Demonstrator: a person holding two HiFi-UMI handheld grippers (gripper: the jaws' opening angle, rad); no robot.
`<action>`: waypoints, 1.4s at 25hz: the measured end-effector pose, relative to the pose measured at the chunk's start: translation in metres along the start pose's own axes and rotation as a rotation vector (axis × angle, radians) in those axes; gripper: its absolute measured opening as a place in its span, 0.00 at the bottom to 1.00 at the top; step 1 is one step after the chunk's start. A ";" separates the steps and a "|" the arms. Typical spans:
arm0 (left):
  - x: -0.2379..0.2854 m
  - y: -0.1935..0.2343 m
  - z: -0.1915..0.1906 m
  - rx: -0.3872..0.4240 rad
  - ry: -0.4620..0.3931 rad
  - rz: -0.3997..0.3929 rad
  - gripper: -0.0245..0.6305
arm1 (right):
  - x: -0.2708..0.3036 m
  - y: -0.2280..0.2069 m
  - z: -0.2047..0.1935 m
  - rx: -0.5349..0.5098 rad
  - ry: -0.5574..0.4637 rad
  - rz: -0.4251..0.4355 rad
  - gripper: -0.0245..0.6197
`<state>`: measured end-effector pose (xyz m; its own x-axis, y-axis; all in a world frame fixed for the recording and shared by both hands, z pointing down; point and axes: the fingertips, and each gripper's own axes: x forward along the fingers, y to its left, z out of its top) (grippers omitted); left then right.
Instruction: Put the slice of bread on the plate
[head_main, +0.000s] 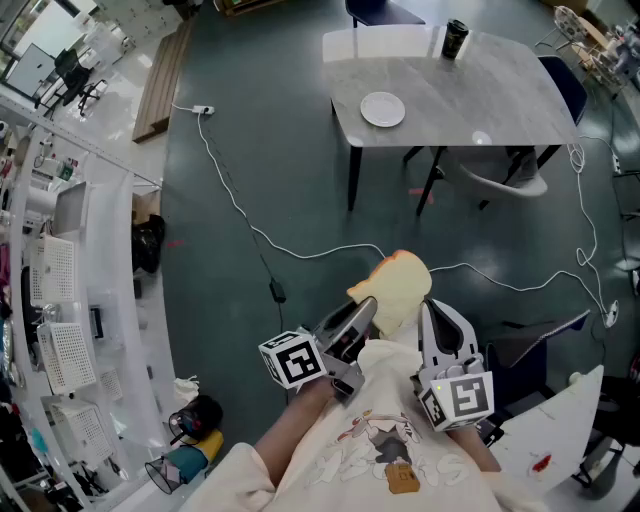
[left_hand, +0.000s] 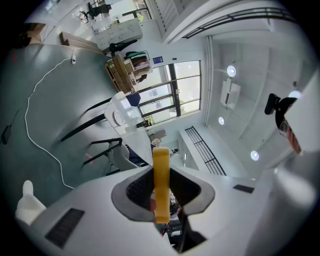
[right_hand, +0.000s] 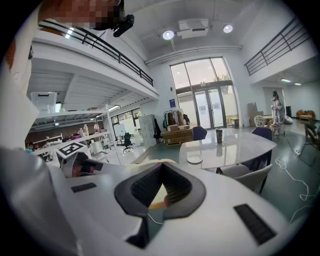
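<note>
Left gripper (left_hand: 161, 176) is clamped on the slice of bread (left_hand: 161, 159): pads press both flat faces and the slice stands edge-on between the jaws. About half of it sticks out past the tips. Gripping it by the faces near one end keeps it stiff and leaves a free edge to land first.

Right gripper (right_hand: 161, 172) has its tips together with nothing between them. It sits just beside the left one, close to the person's body. My read is that it's idle and parked out of the way, since one gripper is enough for a light slice.

In the head view the bread is in the air over the floor (head_main: 280, 150), level with the grippers and not touching anything else. Both grippers point roughly forward, towards the table.

The plate (head_main: 383, 109) is empty and sits near the front-left part of the tabletop (head_main: 480, 100), well apart from the bread. A dark cup (head_main: 455, 40) stands at the far edge, clear of the plate. A white cable (head_main: 240, 215) snakes across the floor between the person and the table.

Judgement: this is the carry phase, and placing hasn't started. Next comes the approach, then tilting the slice flat over the plate and letting go. Main risk is the slice sagging or tearing at the grip.
</note>
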<state>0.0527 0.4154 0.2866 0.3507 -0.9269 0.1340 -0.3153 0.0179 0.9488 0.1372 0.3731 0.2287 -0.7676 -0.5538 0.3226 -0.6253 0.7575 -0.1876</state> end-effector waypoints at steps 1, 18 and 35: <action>0.003 -0.002 -0.007 -0.001 0.005 0.003 0.19 | -0.004 -0.002 -0.002 0.000 0.003 0.001 0.05; 0.026 -0.002 -0.037 0.209 0.117 0.063 0.19 | -0.011 -0.032 -0.020 0.127 0.008 -0.085 0.05; 0.068 0.055 0.035 0.118 0.169 0.116 0.19 | 0.095 -0.057 -0.031 0.188 0.156 -0.111 0.05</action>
<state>0.0285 0.3403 0.3376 0.4457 -0.8448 0.2959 -0.4597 0.0676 0.8855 0.1044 0.2881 0.2986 -0.6712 -0.5585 0.4874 -0.7306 0.6094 -0.3079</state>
